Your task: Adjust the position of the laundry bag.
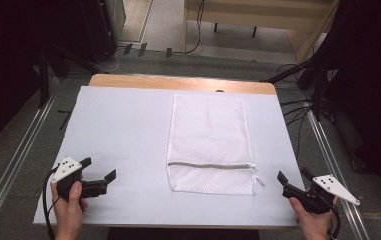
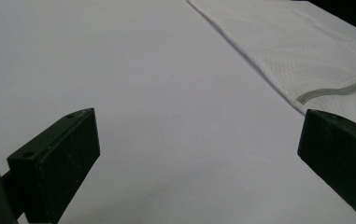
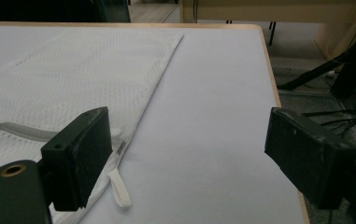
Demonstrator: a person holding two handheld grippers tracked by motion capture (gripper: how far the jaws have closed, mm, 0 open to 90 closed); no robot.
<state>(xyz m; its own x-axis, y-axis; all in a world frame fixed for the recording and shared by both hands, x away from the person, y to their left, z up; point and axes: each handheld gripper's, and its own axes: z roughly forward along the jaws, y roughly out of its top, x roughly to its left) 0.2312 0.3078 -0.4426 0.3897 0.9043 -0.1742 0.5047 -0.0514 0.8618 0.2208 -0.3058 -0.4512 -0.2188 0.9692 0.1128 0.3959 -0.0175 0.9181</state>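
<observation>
High view shows a white mesh laundry bag (image 1: 210, 145) lying flat on the white-covered surface (image 1: 123, 130), its grey zipper (image 1: 210, 165) running across near its closer end. The left gripper (image 1: 99, 176) rests at the near left of the surface, held in a hand (image 1: 70, 210), with its fingers spread wide and holding nothing; the bag lies well apart from them, off to their right. The right gripper (image 1: 293, 176) sits at the near right edge in the other hand (image 1: 310, 220), fingers likewise wide and empty. In the right gripper view, the bag's white pull tab (image 3: 118, 186) lies just beside the left finger (image 3: 77, 156), with the bag's corner partly hidden behind it.
</observation>
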